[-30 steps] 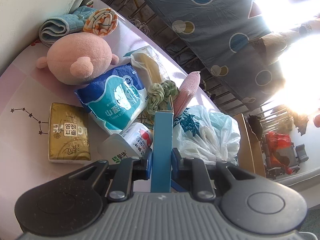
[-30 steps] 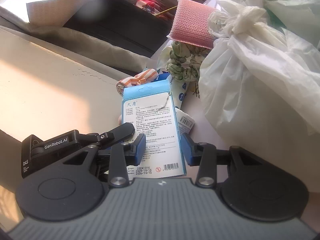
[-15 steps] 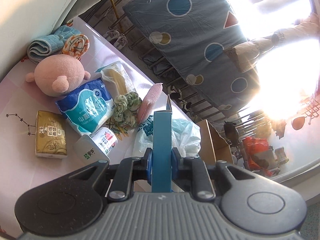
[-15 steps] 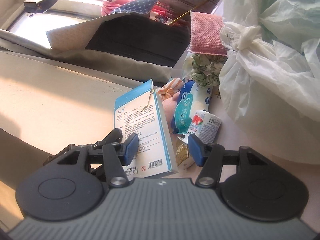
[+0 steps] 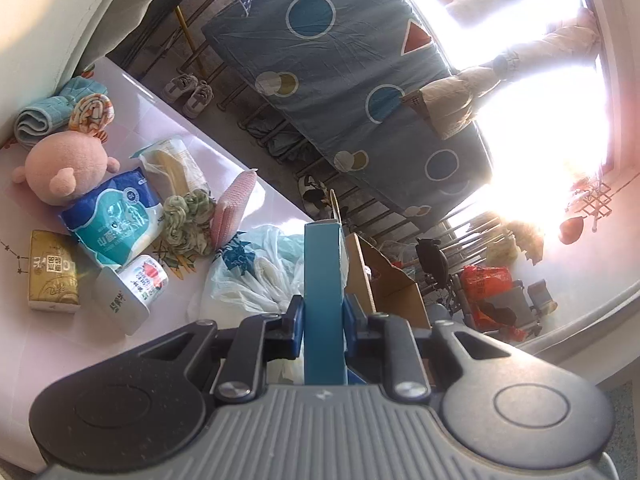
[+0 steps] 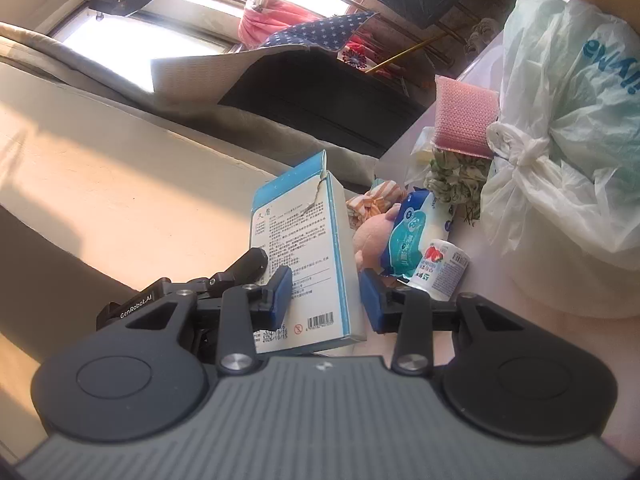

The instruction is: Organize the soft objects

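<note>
Blue box [image 5: 323,304] clamped upright between left tongs [image 5: 320,320].

Two close wrist views, shared blue box [image 5: 323,300]

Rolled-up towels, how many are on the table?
2, both at the table's far corner behind the pink plush toy: a blue rolled towel and an orange striped rolled towel beside it. Others could be hidden.

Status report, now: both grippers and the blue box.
Left gripper shut on blue box. Right gripper closing around the same box, pads not yet touching. Nothing in the way.
</note>
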`<state>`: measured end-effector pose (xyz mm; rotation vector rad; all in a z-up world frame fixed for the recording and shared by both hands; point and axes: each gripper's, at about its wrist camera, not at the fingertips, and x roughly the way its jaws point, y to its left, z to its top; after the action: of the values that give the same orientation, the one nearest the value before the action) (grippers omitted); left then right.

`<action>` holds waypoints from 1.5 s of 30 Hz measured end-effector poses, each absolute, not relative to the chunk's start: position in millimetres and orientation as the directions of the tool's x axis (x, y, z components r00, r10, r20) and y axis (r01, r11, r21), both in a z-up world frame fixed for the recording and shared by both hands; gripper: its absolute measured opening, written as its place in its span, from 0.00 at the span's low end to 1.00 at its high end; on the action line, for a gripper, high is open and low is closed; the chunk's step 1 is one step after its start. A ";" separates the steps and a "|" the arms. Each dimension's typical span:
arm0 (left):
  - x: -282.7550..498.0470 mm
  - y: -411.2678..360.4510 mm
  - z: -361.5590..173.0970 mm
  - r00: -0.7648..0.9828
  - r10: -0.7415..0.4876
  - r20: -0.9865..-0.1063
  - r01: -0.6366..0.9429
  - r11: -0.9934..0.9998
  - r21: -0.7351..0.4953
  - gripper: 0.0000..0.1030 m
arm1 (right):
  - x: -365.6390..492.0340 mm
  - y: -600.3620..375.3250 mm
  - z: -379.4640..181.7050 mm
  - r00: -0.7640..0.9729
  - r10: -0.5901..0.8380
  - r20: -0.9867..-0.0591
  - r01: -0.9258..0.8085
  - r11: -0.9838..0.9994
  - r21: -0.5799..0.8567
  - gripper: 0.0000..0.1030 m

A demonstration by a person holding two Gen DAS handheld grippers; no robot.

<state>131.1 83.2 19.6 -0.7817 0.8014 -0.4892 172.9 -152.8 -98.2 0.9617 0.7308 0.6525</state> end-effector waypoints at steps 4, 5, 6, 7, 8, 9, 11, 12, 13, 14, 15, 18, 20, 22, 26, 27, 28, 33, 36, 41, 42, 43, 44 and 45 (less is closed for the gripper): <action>148.0 42.7 42.1 0.585 -0.692 -0.422 0.174 0.616 -0.769 0.21 | 162.4 -185.1 -62.6 0.638 0.723 -0.267 -0.175 0.473 0.863 0.36; 154.1 29.6 47.1 0.574 -0.704 -0.417 0.194 0.612 -0.767 0.21 | 161.5 -197.6 -51.5 0.654 0.705 -0.274 -0.173 0.492 0.853 0.36; 160.3 16.8 51.3 0.563 -0.716 -0.412 0.212 0.607 -0.766 0.22 | 159.8 -208.5 -42.3 0.669 0.688 -0.282 -0.171 0.511 0.842 0.36; 167.9 2.6 54.5 0.551 -0.728 -0.408 0.231 0.603 -0.764 0.22 | 157.8 -219.7 -34.1 0.683 0.671 -0.288 -0.167 0.527 0.833 0.36; 176.1 -12.6 56.8 0.537 -0.739 -0.407 0.247 0.599 -0.762 0.22 | 156.4 -232.3 -26.6 0.697 0.654 -0.294 -0.160 0.542 0.825 0.36; 183.7 -27.2 57.7 0.522 -0.749 -0.407 0.259 0.595 -0.761 0.23 | 155.8 -246.9 -20.0 0.712 0.635 -0.301 -0.151 0.556 0.817 0.36; 202.6 -59.4 56.9 0.491 -0.766 -0.416 0.275 0.589 -0.760 0.23 | 154.9 -278.3 -12.1 0.732 0.604 -0.315 -0.121 0.570 0.813 0.36; 210.4 -75.8 55.3 0.475 -0.772 -0.423 0.281 0.589 -0.758 0.23 | 156.0 -294.1 -11.3 0.738 0.593 -0.322 -0.101 0.569 0.816 0.36; 217.9 -92.0 53.2 0.461 -0.775 -0.433 0.287 0.591 -0.754 0.23 | 157.6 -306.6 -11.2 0.742 0.585 -0.328 -0.083 0.566 0.820 0.36; 226.4 -108.5 49.8 0.446 -0.776 -0.445 0.290 0.596 -0.749 0.23 | 161.0 -326.9 -11.9 0.746 0.572 -0.339 -0.056 0.562 0.825 0.36; 233.7 -123.0 46.9 0.434 -0.776 -0.457 0.290 0.601 -0.744 0.24 | 164.6 -341.3 -13.9 0.748 0.563 -0.350 -0.034 0.560 0.828 0.36; 261.0 -165.2 32.8 0.401 -0.765 -0.503 0.288 0.627 -0.724 0.24 | 184.0 -381.0 -28.4 0.747 0.540 -0.389 0.029 0.558 0.829 0.36; 279.4 -188.9 23.2 0.388 -0.751 -0.534 0.286 0.649 -0.705 0.25 | 211.6 -415.7 -51.1 0.731 0.535 -0.424 0.087 0.543 0.835 0.36; 295.6 -205.8 15.0 0.381 -0.736 -0.559 0.286 0.669 -0.686 0.25 | 220.2 -425.6 -56.9 0.726 0.535 -0.433 0.101 0.539 0.836 0.36; 319.0 -234.2 8.4 0.421 -0.651 -0.632 0.322 0.758 -0.567 0.26 | 262.0 -455.0 -80.9 0.696 0.533 -0.480 0.139 0.556 0.819 0.32; 321.1 -237.7 9.2 0.446 -0.620 -0.645 0.328 0.784 -0.527 0.37 | 276.0 -458.3 -89.7 0.681 0.534 -0.502 0.147 0.571 0.808 0.32; 324.2 -239.8 10.8 0.466 -0.597 -0.653 0.332 0.802 -0.497 0.48 | 287.3 -462.1 -97.7 0.669 0.534 -0.517 0.158 0.577 0.801 0.33; 333.3 -223.4 17.4 0.481 -0.584 -0.654 0.303 0.810 -0.502 0.52 | 330.8 -471.7 -153.6 0.571 0.491 -0.657 0.295 0.625 0.723 0.33; 329.7 -208.2 26.3 0.505 -0.573 -0.646 0.301 0.818 -0.490 0.55 | 340.6 -467.9 -168.8 0.528 0.457 -0.716 0.331 0.666 0.668 0.33; 317.5 -181.9 45.2 0.532 -0.544 -0.650 0.319 0.839 -0.441 0.66 | 355.3 -444.3 -165.2 0.421 0.380 -0.824 0.338 0.777 0.531 0.33; 313.9 -176.7 48.2 0.539 -0.535 -0.651 0.321 0.844 -0.429 0.70 | 355.8 -437.1 -161.4 0.404 0.378 -0.833 0.329 0.790 0.517 0.33; 309.6 -170.7 50.7 0.545 -0.527 -0.652 0.323 0.850 -0.417 0.73 | 356.2 -431.2 -159.2 0.388 0.377 -0.841 0.327 0.797 0.508 0.33; 305.1 -163.6 52.4 0.550 -0.521 -0.653 0.321 0.854 -0.410 0.74 | 356.8 -426.3 -158.0 0.376 0.377 -0.846 0.324 0.802 0.501 0.33; 301.0 -156.7 53.2 0.553 -0.517 -0.653 0.319 0.856 -0.407 0.75 | 355.9 -432.1 -160.6 0.372 0.377 -0.848 0.315 0.808 0.497 0.33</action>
<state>301.0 -156.7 53.2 -0.2538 0.8514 -0.5000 355.9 -432.1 -160.6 0.6707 1.2152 0.0433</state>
